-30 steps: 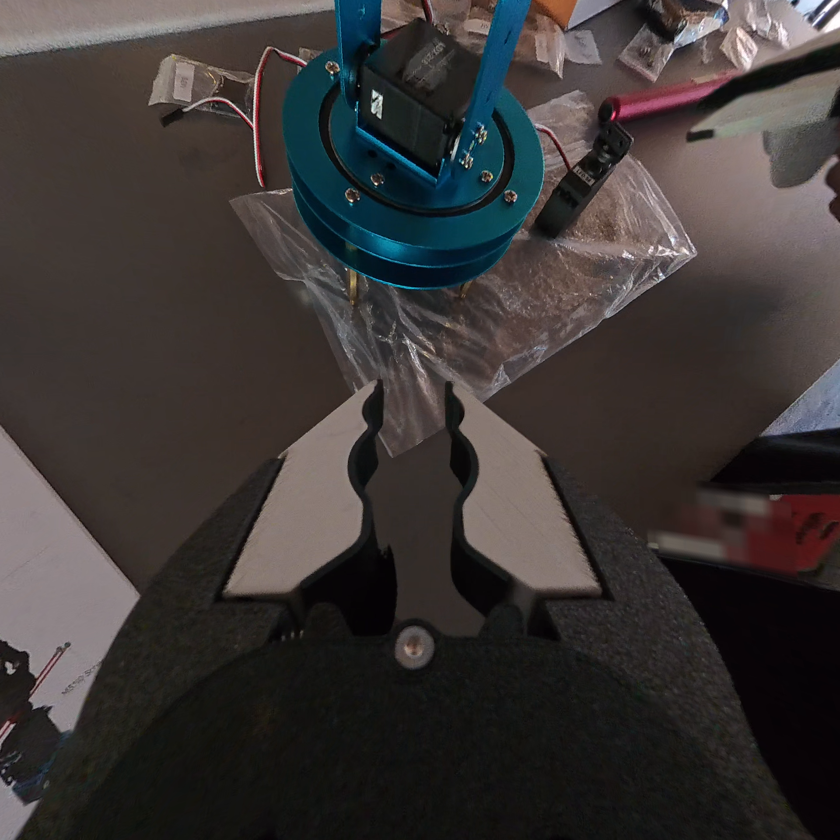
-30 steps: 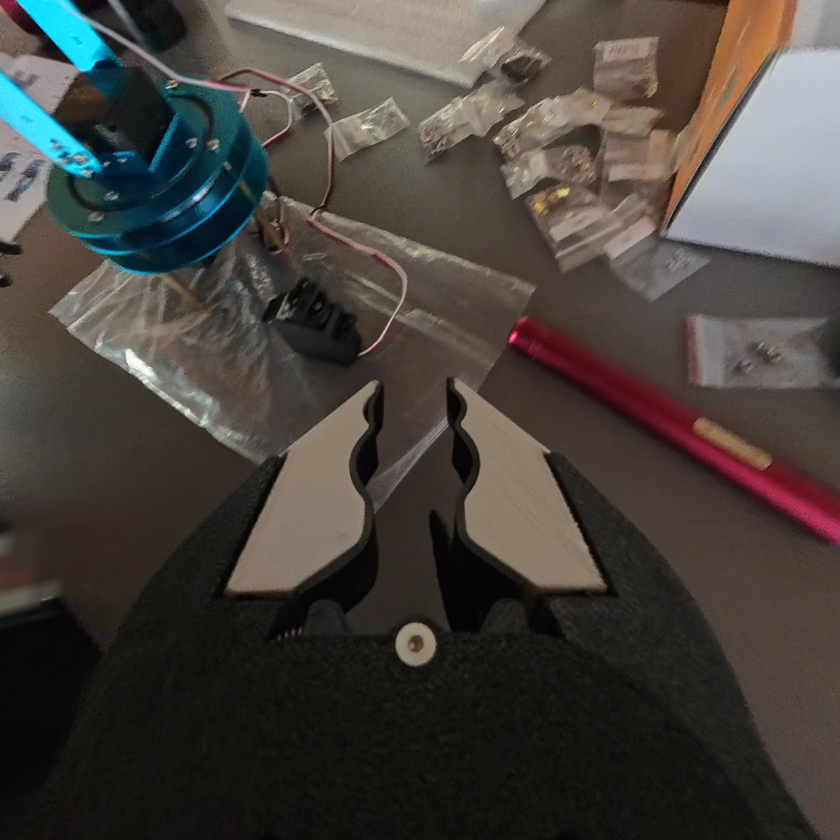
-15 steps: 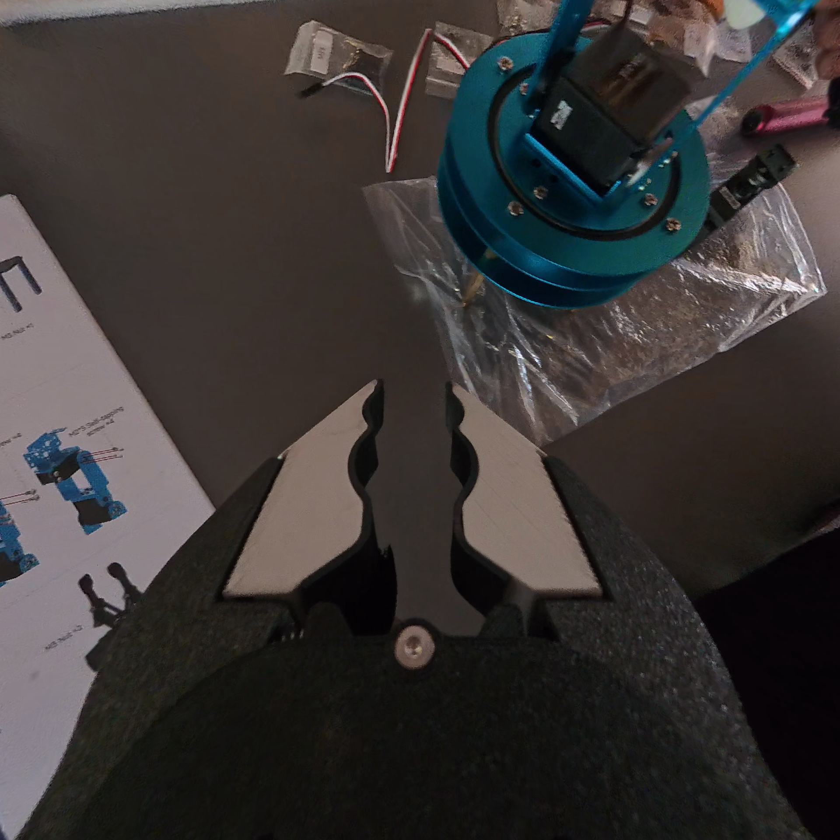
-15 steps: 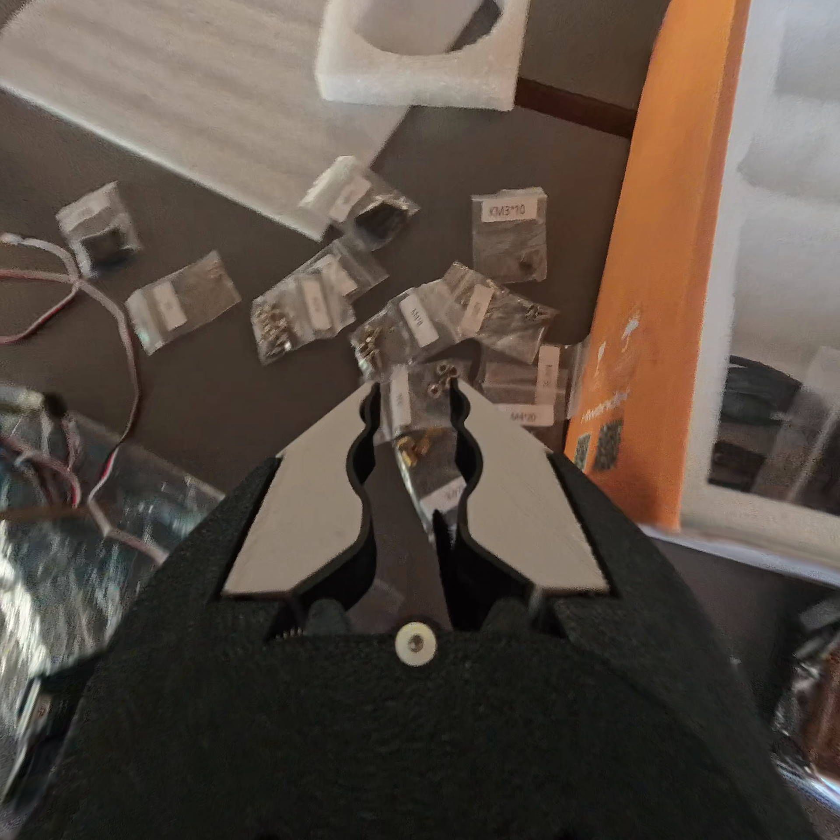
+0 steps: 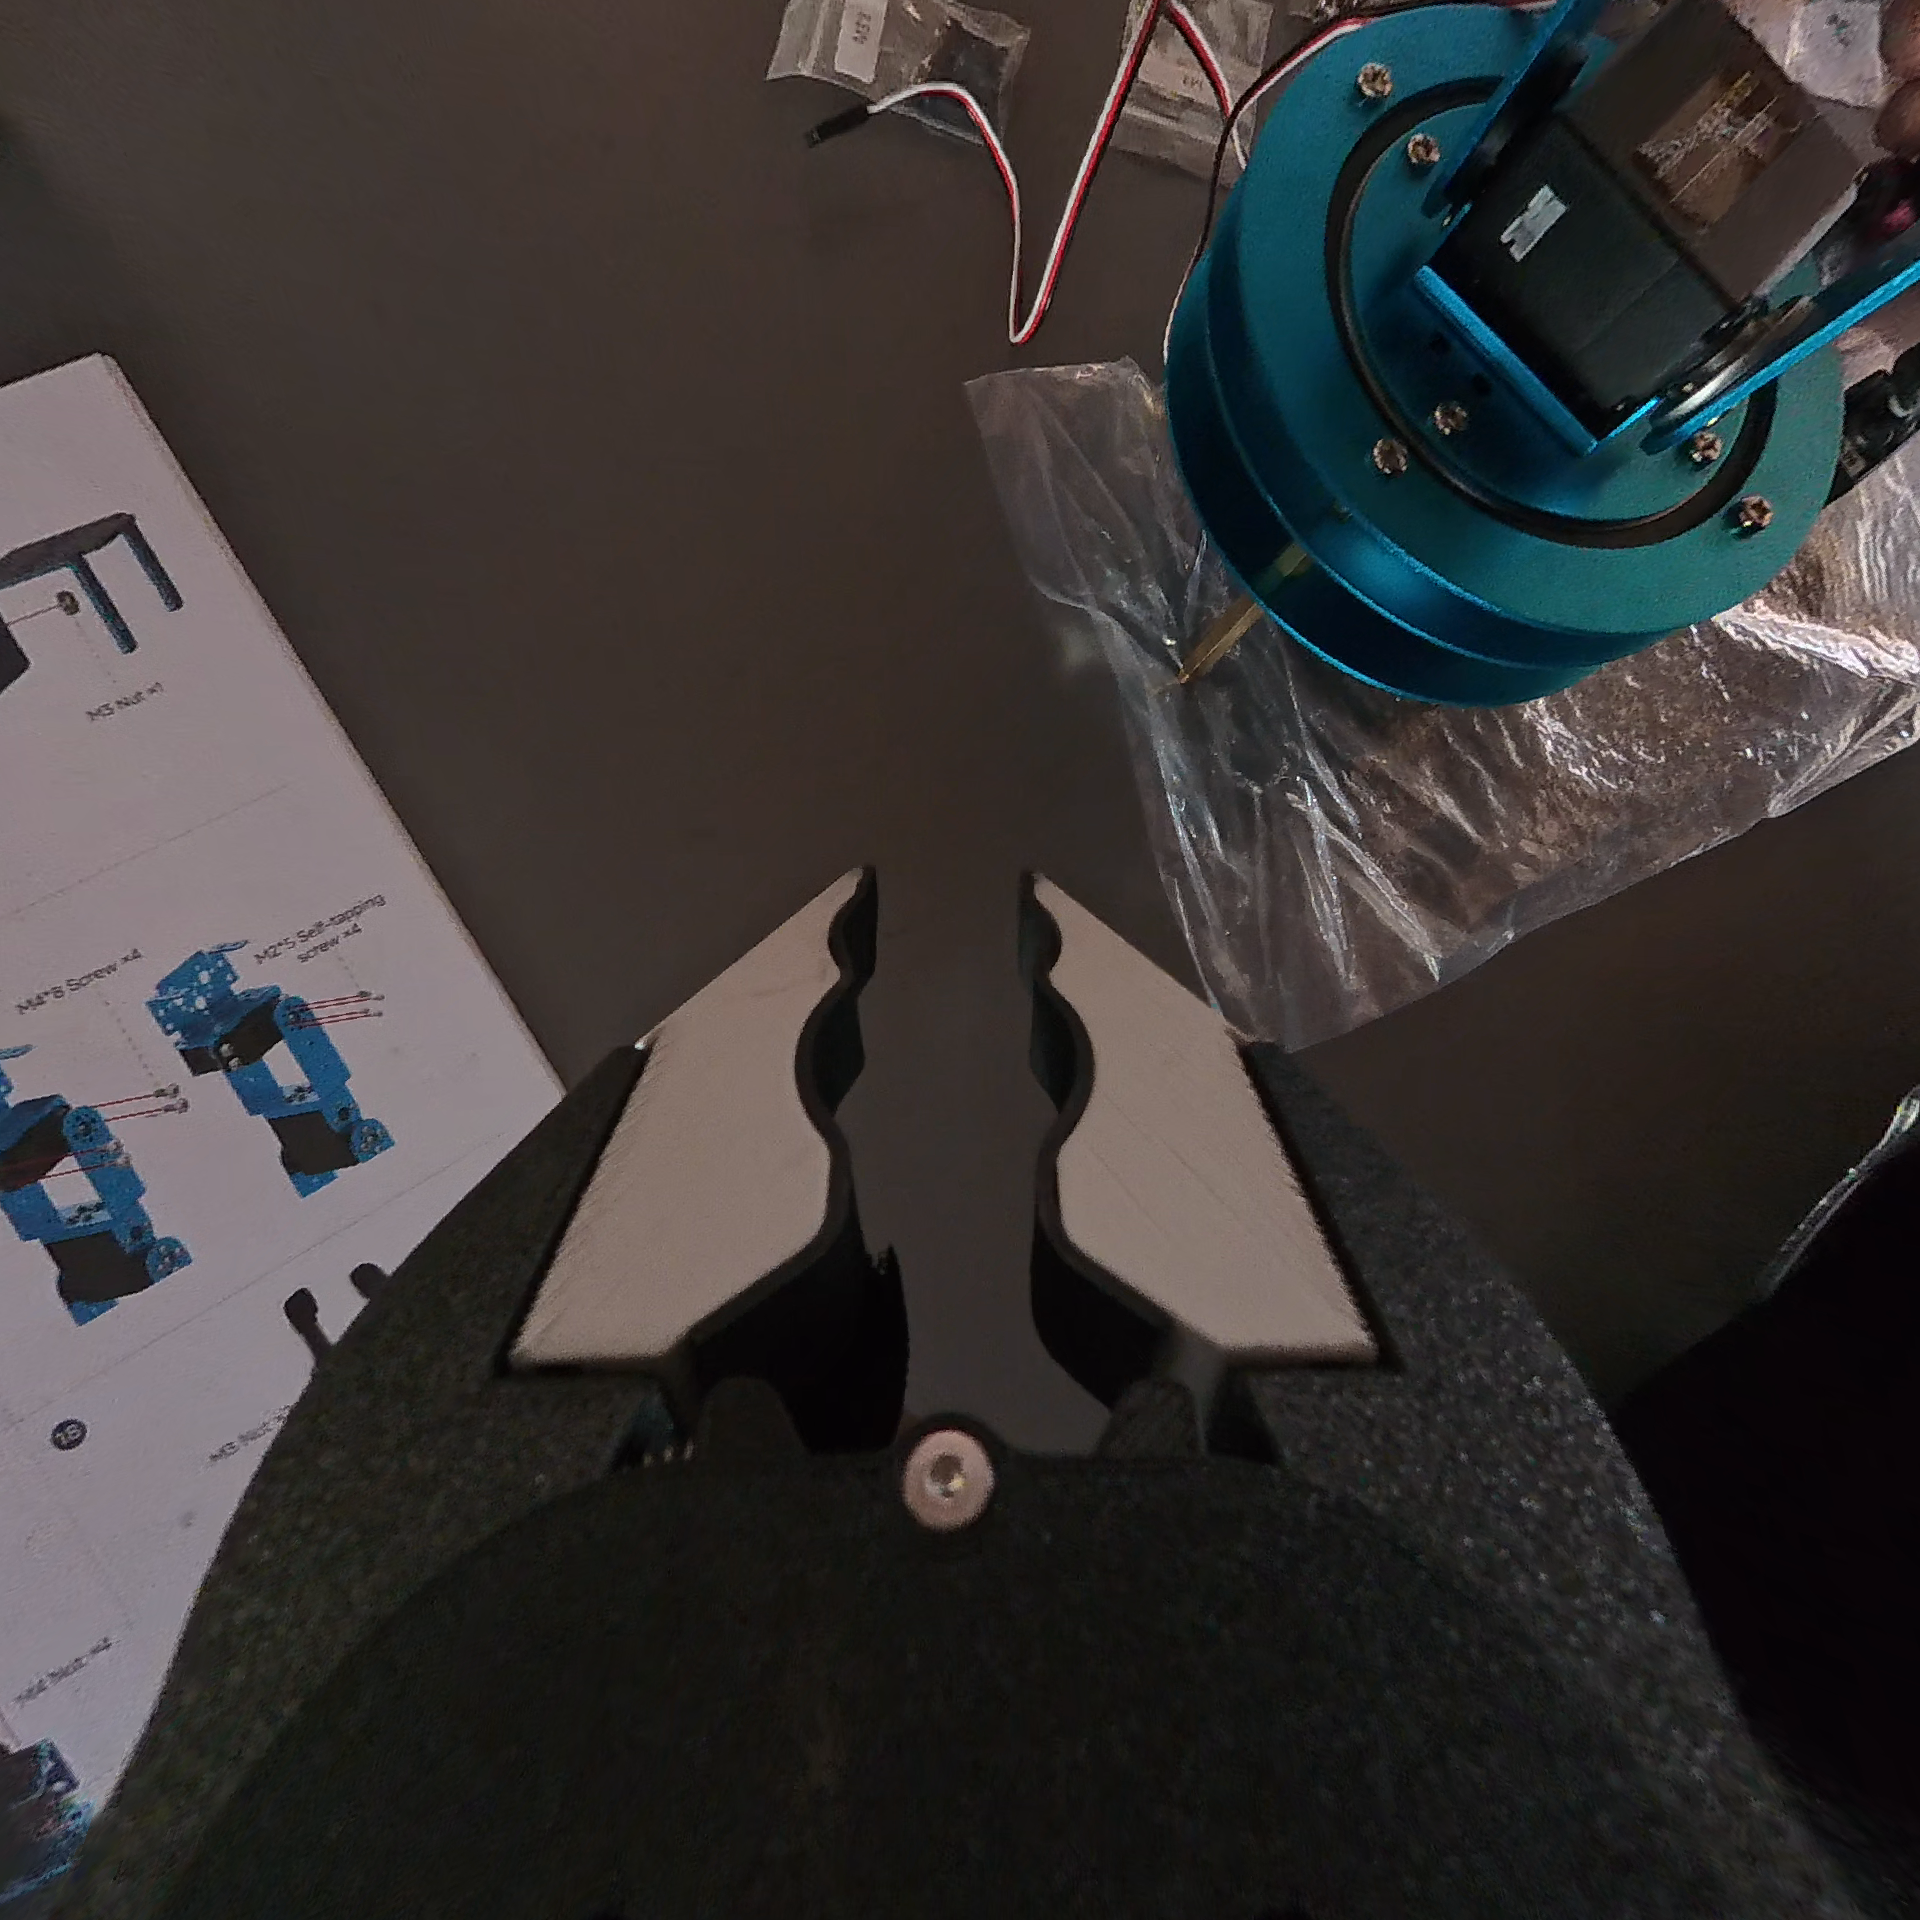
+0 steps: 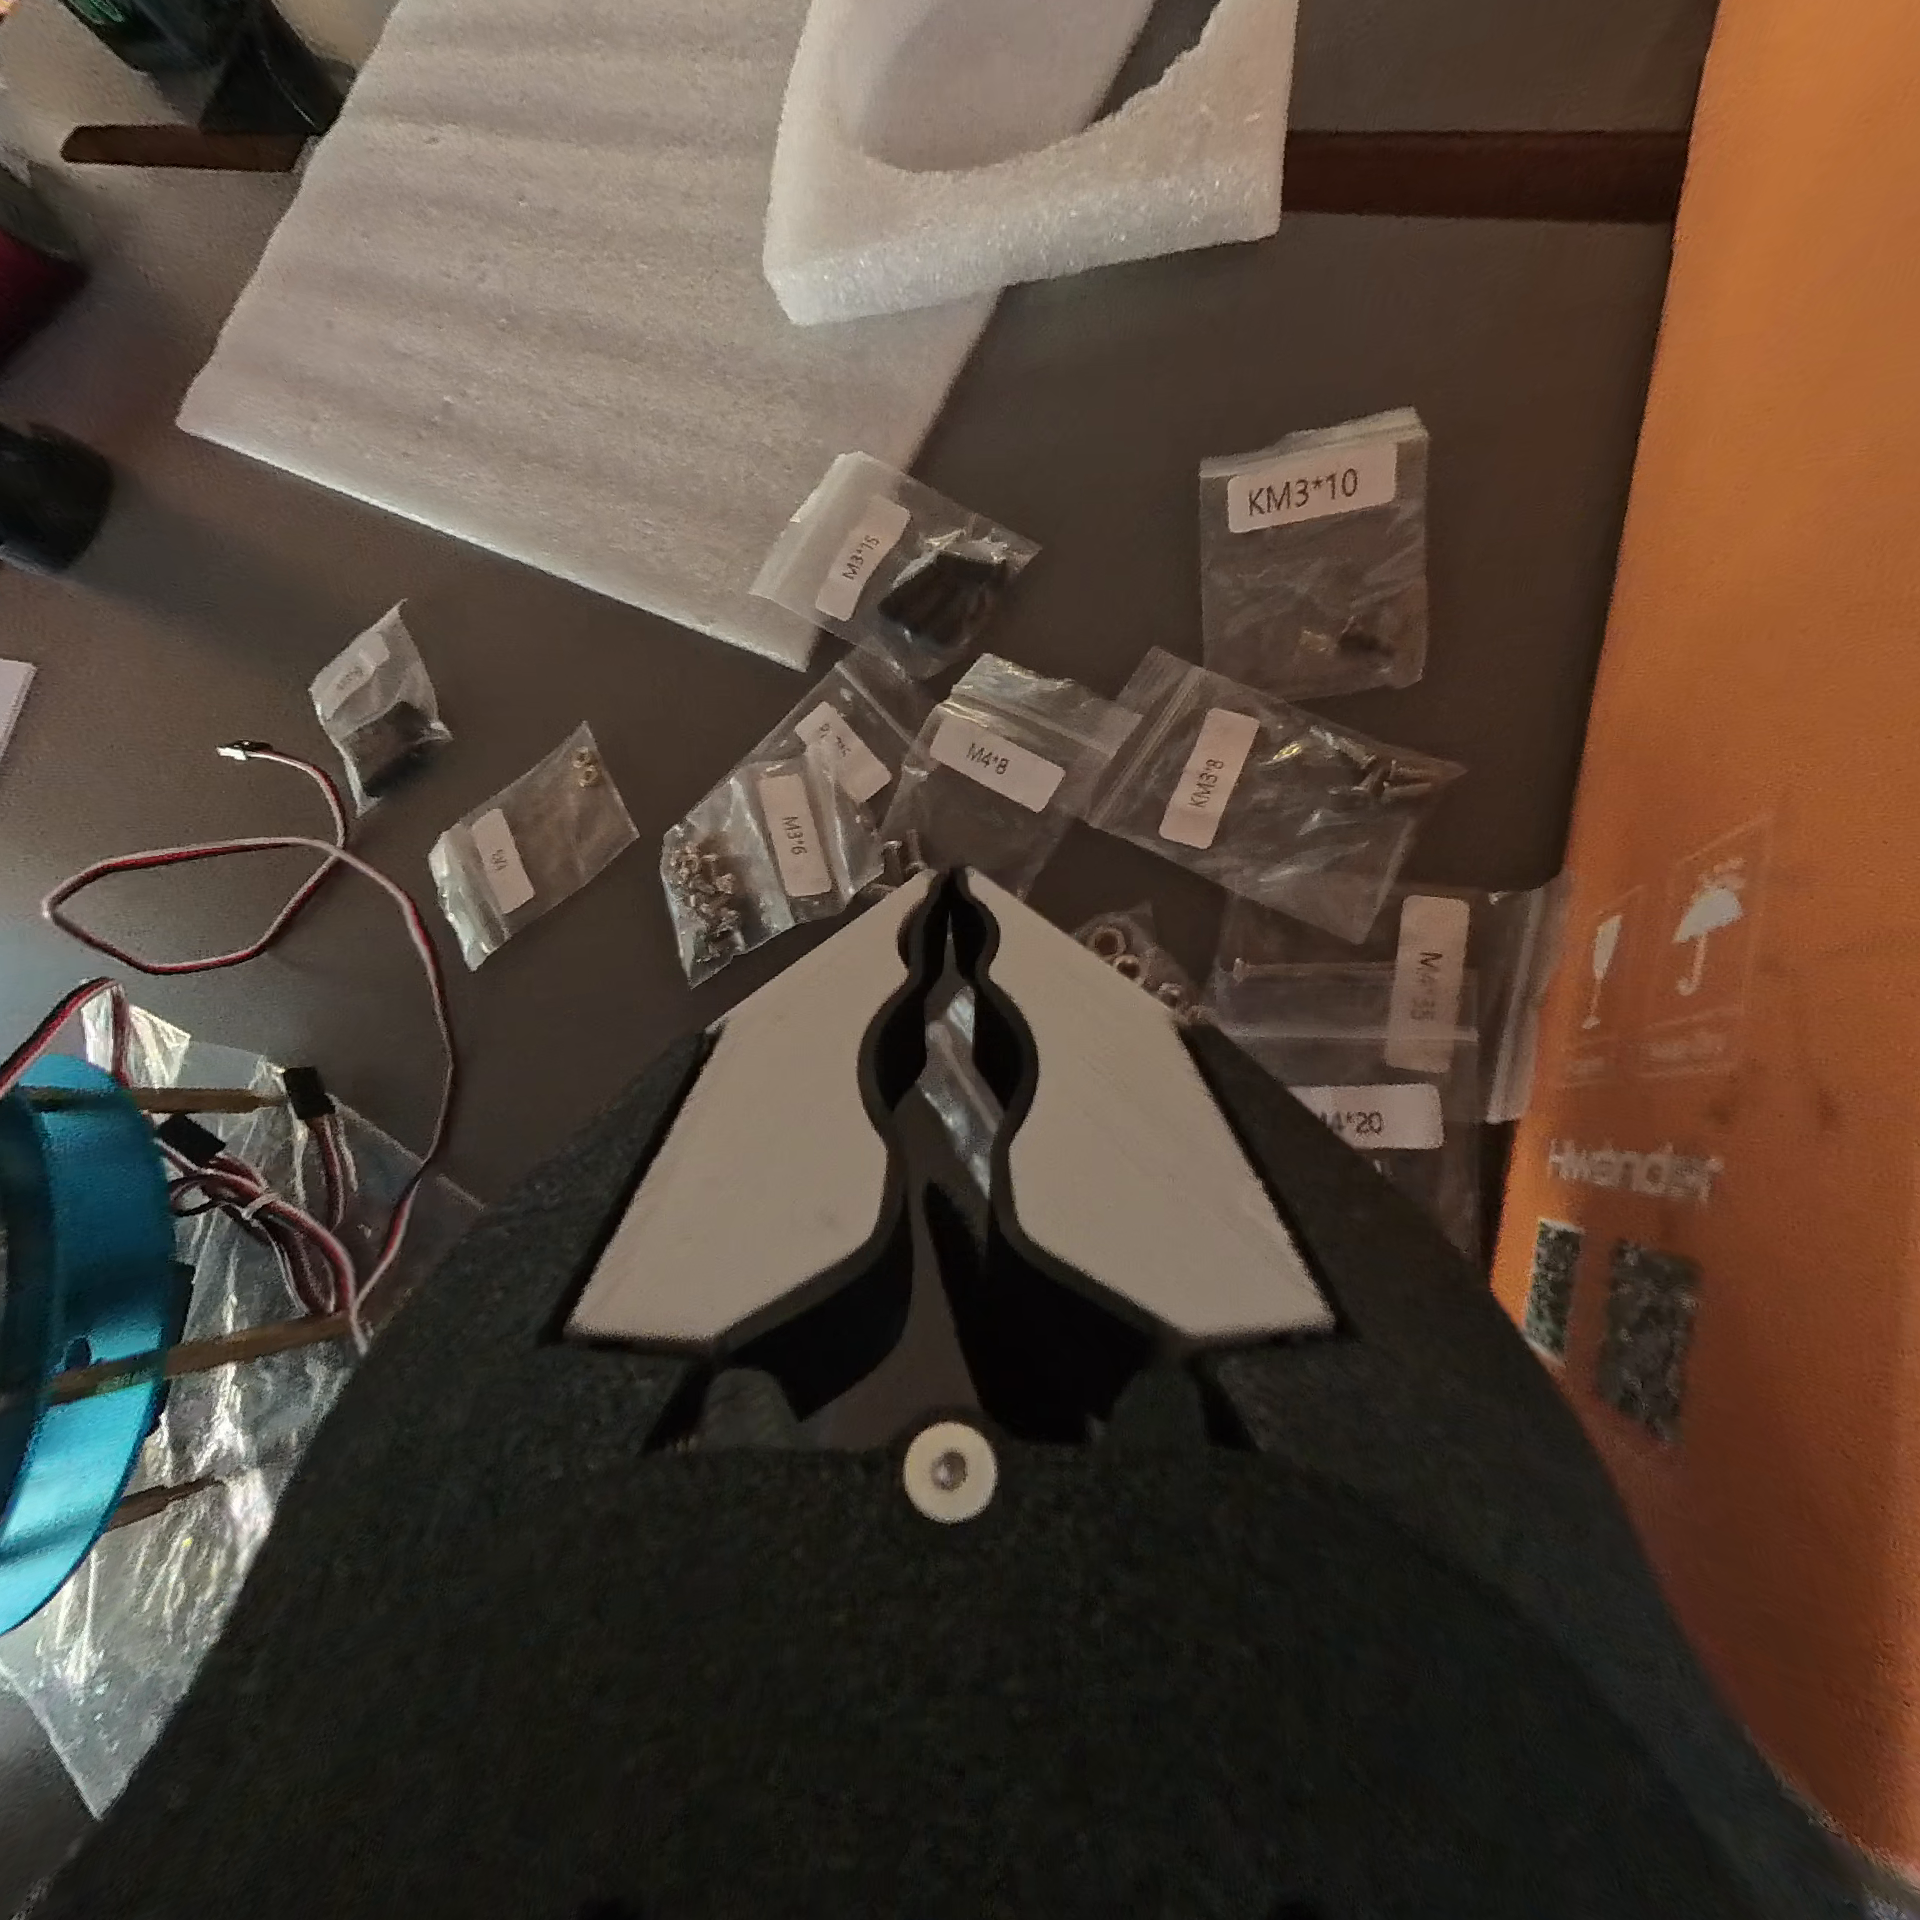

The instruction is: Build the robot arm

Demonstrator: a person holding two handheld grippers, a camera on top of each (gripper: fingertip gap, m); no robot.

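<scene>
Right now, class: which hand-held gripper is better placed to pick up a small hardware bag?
Right hand-held gripper: its nearly shut tips sit among the small hardware bags. The left hangs open over bare tabletop.

A hobby electronics workspace: the dark counter (image 6: 623, 644) carries labelled zip bags of screws (image 6: 1314, 571), white packing foam (image 6: 582, 343), an illustrated assembly manual (image 5: 208, 935) and a half-built blue servo turntable base (image 5: 1475, 499).
</scene>
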